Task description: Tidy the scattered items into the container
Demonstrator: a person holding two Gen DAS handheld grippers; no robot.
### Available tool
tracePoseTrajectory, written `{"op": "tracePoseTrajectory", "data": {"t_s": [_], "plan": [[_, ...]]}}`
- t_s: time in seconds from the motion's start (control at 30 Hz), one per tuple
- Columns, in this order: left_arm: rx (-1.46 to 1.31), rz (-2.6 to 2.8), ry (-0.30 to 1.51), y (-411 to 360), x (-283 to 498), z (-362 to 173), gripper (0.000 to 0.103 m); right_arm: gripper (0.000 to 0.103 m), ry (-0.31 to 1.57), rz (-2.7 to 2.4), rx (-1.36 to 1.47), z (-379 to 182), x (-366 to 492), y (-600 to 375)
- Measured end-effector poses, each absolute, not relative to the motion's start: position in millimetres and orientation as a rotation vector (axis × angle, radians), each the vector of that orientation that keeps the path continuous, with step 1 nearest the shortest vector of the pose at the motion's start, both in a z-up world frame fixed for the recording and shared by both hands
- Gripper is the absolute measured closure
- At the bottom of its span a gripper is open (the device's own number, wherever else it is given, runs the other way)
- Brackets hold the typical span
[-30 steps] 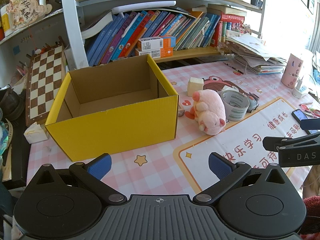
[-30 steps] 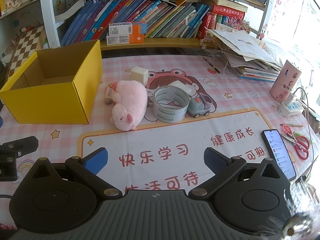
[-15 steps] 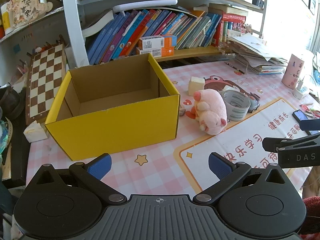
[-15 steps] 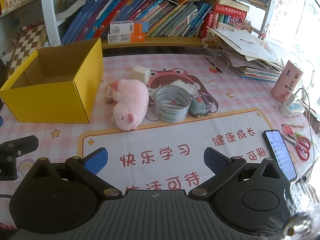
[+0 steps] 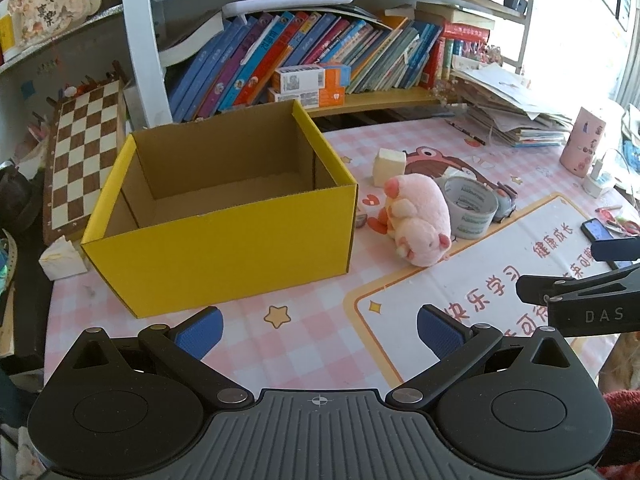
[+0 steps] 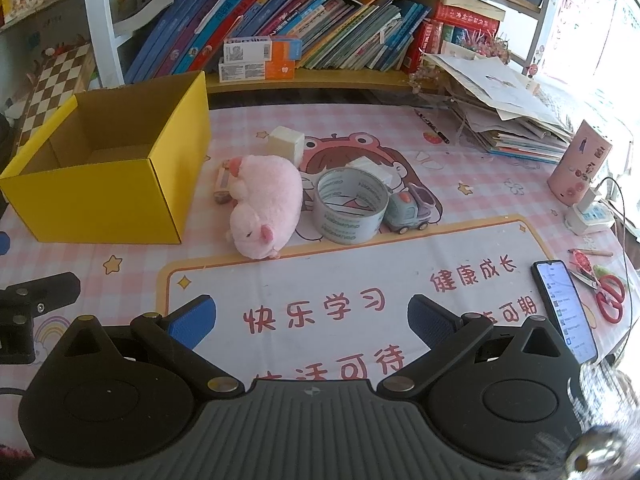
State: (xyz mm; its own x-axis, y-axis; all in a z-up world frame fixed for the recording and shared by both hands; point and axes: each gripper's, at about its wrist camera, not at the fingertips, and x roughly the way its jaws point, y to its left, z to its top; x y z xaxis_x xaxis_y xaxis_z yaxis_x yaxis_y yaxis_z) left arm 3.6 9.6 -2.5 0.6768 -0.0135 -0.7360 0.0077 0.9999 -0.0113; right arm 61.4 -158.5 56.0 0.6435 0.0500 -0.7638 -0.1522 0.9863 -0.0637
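Note:
An empty yellow cardboard box [image 5: 224, 240] [image 6: 116, 200] stands open on the pink checked table. Right of it lie a pink plush pig [image 5: 420, 220] [image 6: 268, 204], a grey tape roll [image 5: 472, 208] [image 6: 350, 210], a small toy car [image 6: 412, 212] [image 5: 505, 200], a cream cube [image 5: 389, 162] [image 6: 286, 144] and a small flat item [image 6: 222, 184] beside the pig. My left gripper [image 5: 320, 330] is open in front of the box, holding nothing. My right gripper [image 6: 312, 318] is open over the printed mat, well short of the pig and the tape.
A phone [image 6: 564, 312] and red scissors [image 6: 608, 300] lie at the right table edge. A pink cup [image 6: 580, 168], a charger and a paper stack [image 6: 508, 120] fill the back right. Bookshelves [image 6: 320, 40] rise behind. A chessboard [image 5: 84, 160] leans at the left.
Both views have crept slightly forward and up toward the table items. Nothing on the table has moved and both grippers stay open.

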Motion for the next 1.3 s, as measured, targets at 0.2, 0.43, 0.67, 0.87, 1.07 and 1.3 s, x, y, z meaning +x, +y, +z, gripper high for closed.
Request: {"op": "tracePoseTrajectory", "data": {"t_s": [0.2, 0.43, 0.67, 0.87, 1.07, 1.3], "plan": [[-0.011, -0.026, 0.838, 10.0, 5.7, -3.5, 0.000, 0.000, 0.868, 0.119, -0.132, 55.4, 63.3, -156.5], [-0.036, -0.061, 0.836, 11.7, 7.9, -3.7, 0.000, 0.000, 0.872, 0.123, -0.143, 55.2, 64.5, -154.6], [-0.049, -0.047, 0.836, 11.3, 8.7, -2.9, 0.000, 0.000, 0.880, 0.130, -0.149, 56.6, 68.0, -154.5], [-0.056, -0.021, 0.825, 9.2, 6.9, -0.1, 0.000, 0.000, 0.868, 0.165, -0.180, 60.8, 72.4, -151.7], [-0.073, -0.006, 0.797, 5.5, 4.5, 4.7, 0.000, 0.000, 0.836, 0.225, -0.209, 67.1, 76.4, -150.8], [-0.114, 0.011, 0.770, -3.6, 6.0, 9.6, 0.000, 0.000, 0.826, 0.283, -0.207, 71.7, 90.3, -161.4]]}}
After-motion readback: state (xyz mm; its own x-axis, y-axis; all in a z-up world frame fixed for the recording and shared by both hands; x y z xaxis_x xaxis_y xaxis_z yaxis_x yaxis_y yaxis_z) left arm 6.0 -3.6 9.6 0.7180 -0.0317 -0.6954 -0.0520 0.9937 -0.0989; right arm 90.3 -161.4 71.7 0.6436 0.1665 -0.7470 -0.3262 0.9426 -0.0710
